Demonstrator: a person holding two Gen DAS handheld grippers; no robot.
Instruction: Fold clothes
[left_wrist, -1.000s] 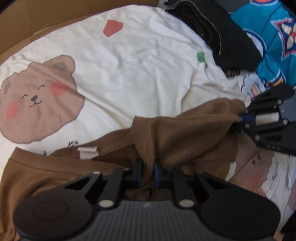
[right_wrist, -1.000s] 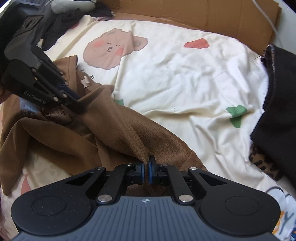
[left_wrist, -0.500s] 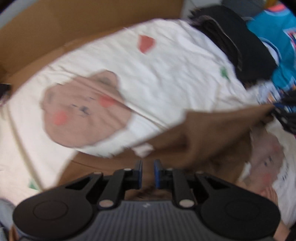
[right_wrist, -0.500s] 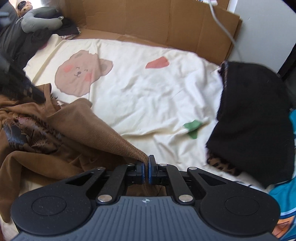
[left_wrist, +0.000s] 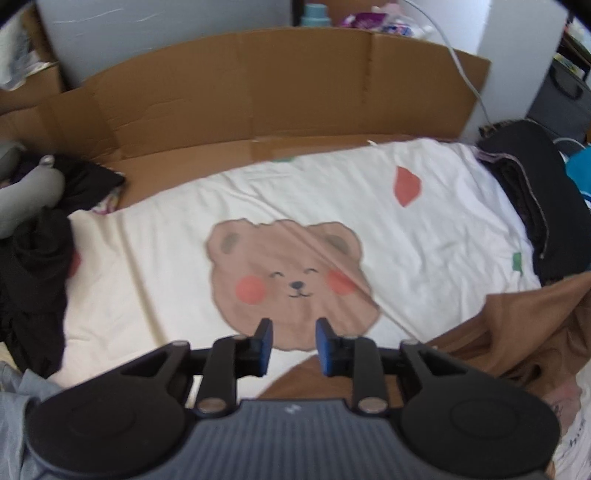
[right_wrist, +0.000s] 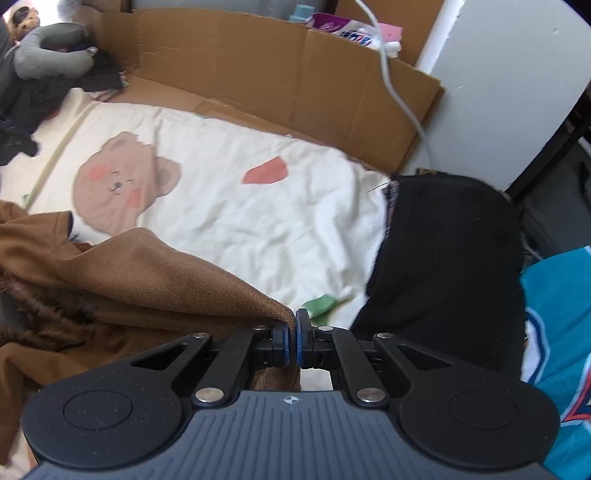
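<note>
From my left camera, dark clothes (left_wrist: 33, 273) are heaped at nine o'clock on the bed, with a cardboard wall (left_wrist: 280, 92) across twelve. My left tongs (left_wrist: 293, 345) stand apart with nothing between them, over the bear print (left_wrist: 288, 280) on the cream sheet (left_wrist: 155, 266). The brown garment (left_wrist: 517, 325) lies at four o'clock from them, bunched up and clear of both tips. On my right camera the same brown garment (right_wrist: 122, 288) spreads from nine o'clock inward, and one corner of it runs straight into my right tongs (right_wrist: 291, 341), which are clamped on that corner. A folded black garment (right_wrist: 450, 266) sits at two o'clock, with teal fabric (right_wrist: 561, 332) at three.
</note>
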